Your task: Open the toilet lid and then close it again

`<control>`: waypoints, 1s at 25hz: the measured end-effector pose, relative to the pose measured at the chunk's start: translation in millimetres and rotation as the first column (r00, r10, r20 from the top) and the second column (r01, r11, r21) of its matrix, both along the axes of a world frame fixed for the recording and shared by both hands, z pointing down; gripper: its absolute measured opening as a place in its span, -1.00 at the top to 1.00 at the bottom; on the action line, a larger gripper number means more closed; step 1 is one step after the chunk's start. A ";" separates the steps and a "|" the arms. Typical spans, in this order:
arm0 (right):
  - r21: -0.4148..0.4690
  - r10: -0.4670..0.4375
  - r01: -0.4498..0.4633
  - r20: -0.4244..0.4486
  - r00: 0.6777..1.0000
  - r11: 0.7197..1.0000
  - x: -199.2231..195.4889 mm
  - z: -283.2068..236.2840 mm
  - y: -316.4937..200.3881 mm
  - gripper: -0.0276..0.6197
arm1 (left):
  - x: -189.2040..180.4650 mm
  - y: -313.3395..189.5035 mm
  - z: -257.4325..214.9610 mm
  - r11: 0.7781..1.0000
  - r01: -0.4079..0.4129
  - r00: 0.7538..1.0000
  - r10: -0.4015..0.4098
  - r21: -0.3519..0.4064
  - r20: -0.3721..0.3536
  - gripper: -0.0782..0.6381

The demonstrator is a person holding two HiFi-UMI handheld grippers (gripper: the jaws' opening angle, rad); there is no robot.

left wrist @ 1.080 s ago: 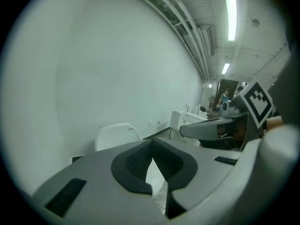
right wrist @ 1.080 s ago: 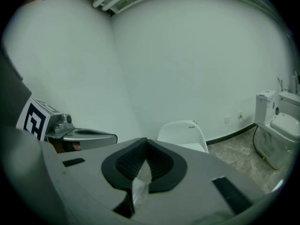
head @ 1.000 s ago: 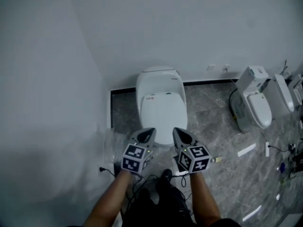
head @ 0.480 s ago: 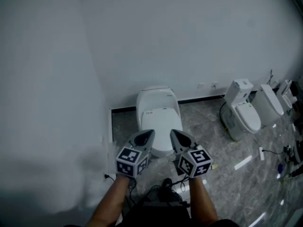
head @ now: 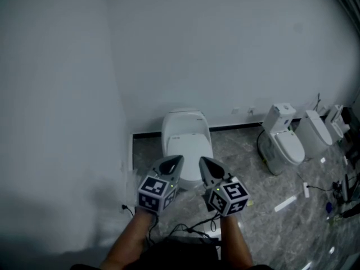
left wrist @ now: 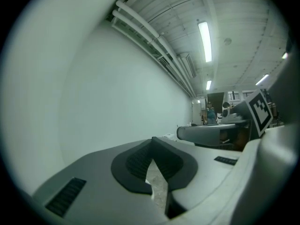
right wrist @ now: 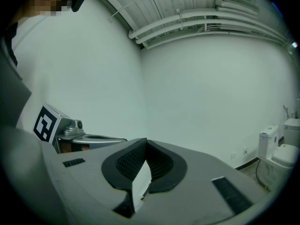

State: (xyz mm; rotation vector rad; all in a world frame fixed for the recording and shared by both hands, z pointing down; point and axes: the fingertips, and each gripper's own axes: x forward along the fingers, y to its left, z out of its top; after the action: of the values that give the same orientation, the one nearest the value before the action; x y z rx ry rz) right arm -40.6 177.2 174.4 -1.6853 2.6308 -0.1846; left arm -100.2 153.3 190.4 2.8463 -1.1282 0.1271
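Left tongs [head: 178,160] and right tongs [head: 203,161] make two; toilets [head: 186,141] number at least three.

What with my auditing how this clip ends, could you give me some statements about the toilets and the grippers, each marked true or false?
1. The toilet lid in the corner is down. True.
2. The left gripper clamps the lid's front edge. False: it is shut on nothing and held in the air, apart from the toilet.
3. The right gripper has its jaws together with nothing between them. True.
4. This is the only toilet in the room. False: other toilets stand further along to the right.
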 end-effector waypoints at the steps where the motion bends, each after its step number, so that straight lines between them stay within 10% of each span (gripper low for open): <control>1: 0.004 -0.005 0.005 -0.001 1.000 1.000 0.1 -2.1 4.0 0.89 | 0.4 2.6 -2.8 1.000 0.005 1.000 -0.005 0.005 0.000 0.76; 25: 0.039 -0.041 0.041 0.015 0.999 0.998 33.3 -12.3 50.4 0.89 | 36.1 43.1 -10.2 0.998 0.044 0.999 -0.044 0.043 0.004 0.76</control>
State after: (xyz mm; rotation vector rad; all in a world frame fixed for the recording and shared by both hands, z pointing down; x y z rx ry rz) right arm -7.2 227.5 162.1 -1.6123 2.6409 -0.1460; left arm -64.1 196.3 180.2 2.8575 -1.2083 0.1081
